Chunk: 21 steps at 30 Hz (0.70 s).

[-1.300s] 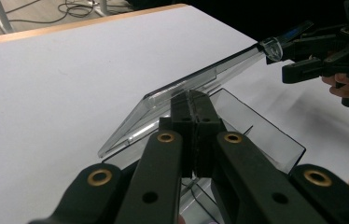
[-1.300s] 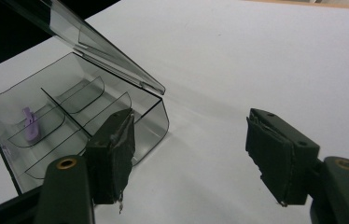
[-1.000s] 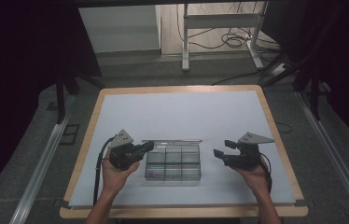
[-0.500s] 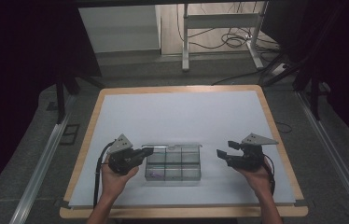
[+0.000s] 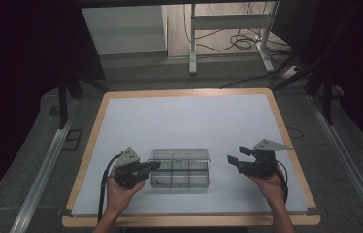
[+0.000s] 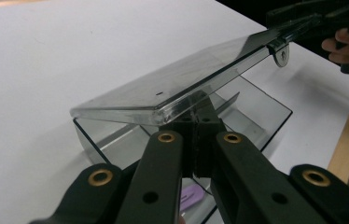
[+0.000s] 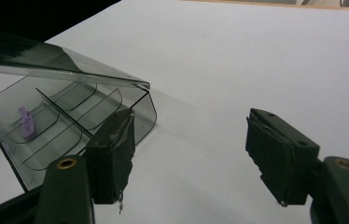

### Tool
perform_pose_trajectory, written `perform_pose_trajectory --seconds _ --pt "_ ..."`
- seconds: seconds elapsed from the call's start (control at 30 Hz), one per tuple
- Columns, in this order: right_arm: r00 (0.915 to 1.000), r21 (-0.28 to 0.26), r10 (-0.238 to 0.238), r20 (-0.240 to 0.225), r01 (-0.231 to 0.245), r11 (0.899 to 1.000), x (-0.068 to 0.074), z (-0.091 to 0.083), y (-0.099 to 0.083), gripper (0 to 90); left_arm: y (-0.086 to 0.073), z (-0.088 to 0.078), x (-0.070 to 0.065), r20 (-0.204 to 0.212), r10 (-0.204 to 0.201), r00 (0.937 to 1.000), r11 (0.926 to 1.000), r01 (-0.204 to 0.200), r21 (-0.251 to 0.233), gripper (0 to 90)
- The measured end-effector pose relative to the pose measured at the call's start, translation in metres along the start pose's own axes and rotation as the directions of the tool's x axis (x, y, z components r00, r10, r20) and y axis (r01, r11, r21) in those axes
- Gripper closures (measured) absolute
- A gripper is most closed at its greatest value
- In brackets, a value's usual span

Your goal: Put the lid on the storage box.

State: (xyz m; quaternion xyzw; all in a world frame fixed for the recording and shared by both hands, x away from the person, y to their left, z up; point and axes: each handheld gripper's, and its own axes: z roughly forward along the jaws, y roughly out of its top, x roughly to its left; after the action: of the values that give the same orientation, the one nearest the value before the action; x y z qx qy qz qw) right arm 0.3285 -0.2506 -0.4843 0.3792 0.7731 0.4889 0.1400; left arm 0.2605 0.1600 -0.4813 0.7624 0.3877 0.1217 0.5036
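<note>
Organizer box [image 5: 179, 169] clear glossy plastic; table [image 5: 184, 121] matt white, wood-look rim; fingers [image 7: 116, 154] perhaps rubber-padded.

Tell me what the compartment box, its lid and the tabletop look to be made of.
Box: clear, smoke-tinted hard plastic, apparently; dividers show through its walls. Lid: seemingly the same plastic, glossy, with bright reflections and fine scuffs. Tabletop: matte white sheet, probably laminate, inside a light wood-look border.

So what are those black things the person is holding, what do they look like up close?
Each is a hand-held black gripper: left gripper, right gripper. Each has two flat black jaws on linked arms with brass-coloured pivot rings, and carries a grey three-cornered plate on top. A black cable trails back along the forearm. The right jaws' pads look wrapped in worn black tape. The forearms are bare, without sleeves.
</note>
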Motion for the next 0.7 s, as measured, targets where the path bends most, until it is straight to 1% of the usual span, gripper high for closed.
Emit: perform_pose_trajectory --seconds 0.33,0.37,0.47,0.53,0.57,0.7 --pt "1.0 0.008 -0.002 -0.001 0.002 1.0 0.001 0.001 -0.001 32.4 -0.014 -0.003 -0.002 0.014 -0.017 0.9997 0.9997 0.017 0.017 90.0" --pt "1.0 0.01 -0.002 -0.001 0.002 1.0 0.001 0.001 -0.002 32.3 -0.017 -0.003 -0.001 0.021 -0.027 0.9994 0.9995 0.026 0.019 90.0" --pt "1.0 0.012 -0.002 -0.002 0.002 1.0 0.001 0.002 -0.002 32.4 -0.02 -0.004 -0.002 0.022 -0.026 0.9994 0.9992 0.025 0.031 90.0" --pt "1.0 0.012 -0.004 -0.001 0.004 1.0 0.001 0.002 -0.002 32.3 -0.021 -0.004 -0.002 0.028 -0.028 0.9992 0.999 0.027 0.035 90.0" --pt "1.0 0.013 -0.003 -0.001 0.003 1.0 0.001 0.002 -0.002 32.2 -0.024 -0.005 -0.002 0.052 -0.039 0.9979 0.9984 0.037 0.043 90.0" --pt "1.0 0.014 -0.002 -0.001 0.002 1.0 0.001 0.002 -0.003 32.2 -0.029 -0.006 -0.003 0.054 -0.038 0.9978 0.9978 0.035 0.057 90.0"
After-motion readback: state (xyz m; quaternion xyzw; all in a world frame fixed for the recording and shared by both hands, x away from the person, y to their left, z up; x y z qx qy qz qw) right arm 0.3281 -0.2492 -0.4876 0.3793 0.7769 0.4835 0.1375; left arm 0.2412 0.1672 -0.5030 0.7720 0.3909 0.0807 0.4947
